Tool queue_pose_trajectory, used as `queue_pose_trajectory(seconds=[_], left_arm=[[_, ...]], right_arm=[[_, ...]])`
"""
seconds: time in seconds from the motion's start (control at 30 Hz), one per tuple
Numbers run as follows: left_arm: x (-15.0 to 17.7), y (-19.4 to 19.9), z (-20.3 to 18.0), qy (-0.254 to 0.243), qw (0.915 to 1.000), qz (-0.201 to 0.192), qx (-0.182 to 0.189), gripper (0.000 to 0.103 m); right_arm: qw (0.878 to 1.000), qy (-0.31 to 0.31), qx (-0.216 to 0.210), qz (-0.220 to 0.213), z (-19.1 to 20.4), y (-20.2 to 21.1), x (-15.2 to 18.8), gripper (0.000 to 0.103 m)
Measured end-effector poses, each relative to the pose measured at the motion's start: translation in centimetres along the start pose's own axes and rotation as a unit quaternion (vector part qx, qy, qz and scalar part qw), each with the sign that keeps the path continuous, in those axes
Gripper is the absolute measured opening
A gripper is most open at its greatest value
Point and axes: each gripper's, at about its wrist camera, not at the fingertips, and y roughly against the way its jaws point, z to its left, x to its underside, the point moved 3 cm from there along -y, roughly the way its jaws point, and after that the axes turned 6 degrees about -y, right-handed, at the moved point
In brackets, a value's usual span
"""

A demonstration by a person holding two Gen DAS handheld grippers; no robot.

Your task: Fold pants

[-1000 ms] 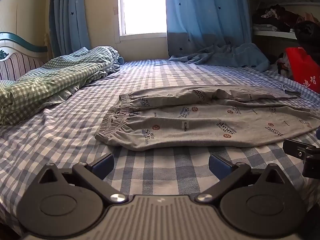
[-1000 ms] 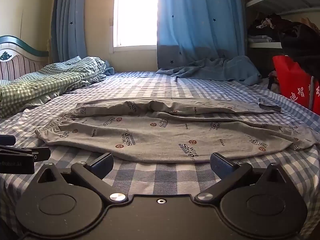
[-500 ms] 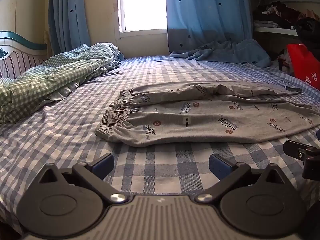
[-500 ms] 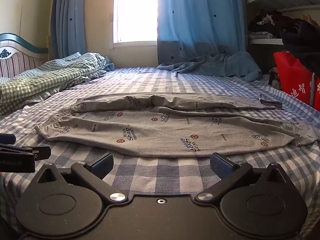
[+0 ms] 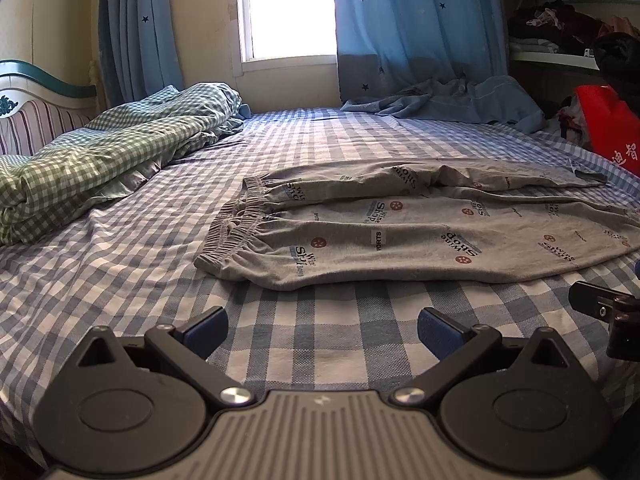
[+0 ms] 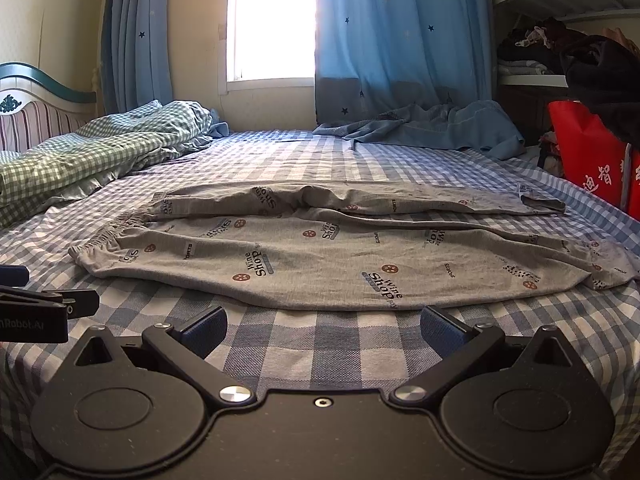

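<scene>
- Presently, grey pants (image 5: 420,236) lie flat on the checked bed (image 5: 120,264), folded lengthwise, one leg over the other.
- Waistband (image 5: 232,232) points toward the headboard (image 5: 36,108); cuffs reach the bed's right edge, near a red bag (image 6: 592,152).
- Left gripper (image 5: 322,330): fingers apart, empty, low over the near edge, just short of the waistband end.
- Right gripper (image 6: 324,328): fingers apart, empty, close to the pants' near hem at mid-leg.
- Green quilt (image 5: 100,148) bunched at the headboard side, well apart from the pants.
- Blue cloth (image 6: 432,128) lies at the far edge below the curtain.
</scene>
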Motion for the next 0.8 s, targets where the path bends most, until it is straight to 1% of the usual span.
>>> queue_pose_trajectory(seconds=[0.8], left_arm=[[0.23,-0.72,0.39,0.001,0.9999,0.013,-0.002,0.103]], right_arm=[[1.0,0.001,0.0,0.012,0.19,-0.84,0.32,0.102]])
